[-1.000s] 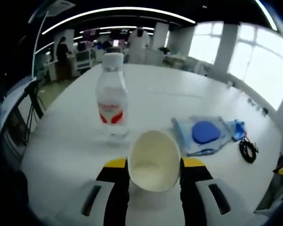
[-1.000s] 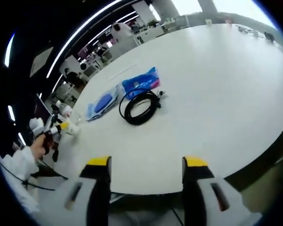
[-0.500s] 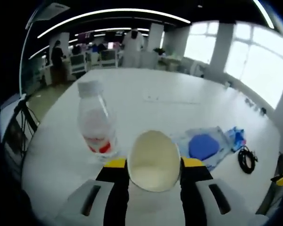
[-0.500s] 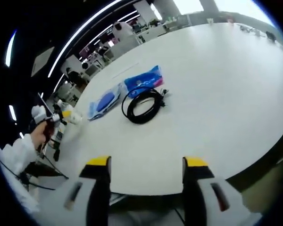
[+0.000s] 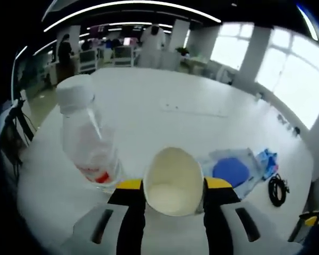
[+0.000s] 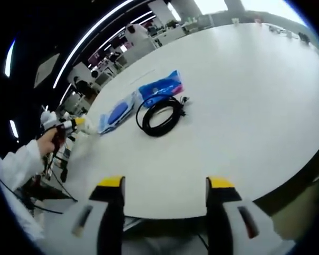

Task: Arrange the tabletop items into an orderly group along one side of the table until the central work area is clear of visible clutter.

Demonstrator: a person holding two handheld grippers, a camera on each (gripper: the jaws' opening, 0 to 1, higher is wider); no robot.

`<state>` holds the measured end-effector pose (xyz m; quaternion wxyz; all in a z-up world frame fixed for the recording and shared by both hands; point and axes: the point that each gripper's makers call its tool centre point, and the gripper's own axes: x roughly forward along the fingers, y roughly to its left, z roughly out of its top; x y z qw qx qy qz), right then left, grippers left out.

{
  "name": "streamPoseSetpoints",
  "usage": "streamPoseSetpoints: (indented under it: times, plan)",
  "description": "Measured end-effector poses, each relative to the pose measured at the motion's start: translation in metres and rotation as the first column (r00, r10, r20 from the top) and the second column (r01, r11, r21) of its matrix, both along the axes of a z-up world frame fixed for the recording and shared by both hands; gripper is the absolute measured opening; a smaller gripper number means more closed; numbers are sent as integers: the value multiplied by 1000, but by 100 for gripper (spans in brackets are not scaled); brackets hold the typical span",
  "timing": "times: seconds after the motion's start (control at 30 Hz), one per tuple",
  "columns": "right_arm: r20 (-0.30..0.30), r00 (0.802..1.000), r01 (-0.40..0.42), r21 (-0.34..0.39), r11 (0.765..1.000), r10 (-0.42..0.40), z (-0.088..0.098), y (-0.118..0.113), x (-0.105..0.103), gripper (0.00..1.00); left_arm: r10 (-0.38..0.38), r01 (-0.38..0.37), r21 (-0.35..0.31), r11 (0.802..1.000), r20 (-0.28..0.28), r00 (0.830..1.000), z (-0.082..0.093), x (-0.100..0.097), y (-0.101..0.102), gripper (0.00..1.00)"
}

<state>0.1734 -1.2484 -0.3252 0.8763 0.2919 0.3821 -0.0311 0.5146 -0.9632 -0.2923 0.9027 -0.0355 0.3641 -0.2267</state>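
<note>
A broad white table (image 5: pixel 165 101) carries a clear water bottle (image 5: pixel 89 143) with a red label near its edge, a clear pouch holding a blue disc (image 5: pixel 231 170), a blue packet (image 6: pixel 160 85) and a coiled black cable (image 6: pixel 159 114) beside them. The left gripper (image 5: pixel 173 186) has its jaws clamped on a cream paper cup (image 5: pixel 173 180), just right of the bottle. The right gripper (image 6: pixel 162 186) hangs off the table's edge, jaws spread wide with nothing between.

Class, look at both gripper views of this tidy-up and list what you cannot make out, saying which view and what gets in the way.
- Left gripper view: the base of the paper cup is hidden between the left gripper jaws.
- Left gripper view: the label on the water bottle is too blurred to read.
- Right gripper view: the print on the blue packet is too small to read.
- Right gripper view: the plug ends of the black cable are too small to identify.
- Right gripper view: the right gripper hides the near table edge.
</note>
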Motion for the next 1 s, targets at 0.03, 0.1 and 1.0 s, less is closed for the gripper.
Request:
streamPoseSetpoints:
  times: [0.03, 0.1, 1.0]
  plan:
    - [0, 1000, 0, 0, 1000, 0, 0, 0, 0, 60, 3, -3, -3, 1000, -5, 1000, -1, 0, 0, 38]
    - [0, 1000, -4, 4, 1000, 4, -1, 1, 1, 60, 4, -4, -4, 1000, -7, 1000, -1, 0, -1, 38]
    - [-14, 999, -29, 25, 999, 29, -7, 9, 1, 59, -37, 38, 38, 999, -29, 999, -18, -3, -4, 46]
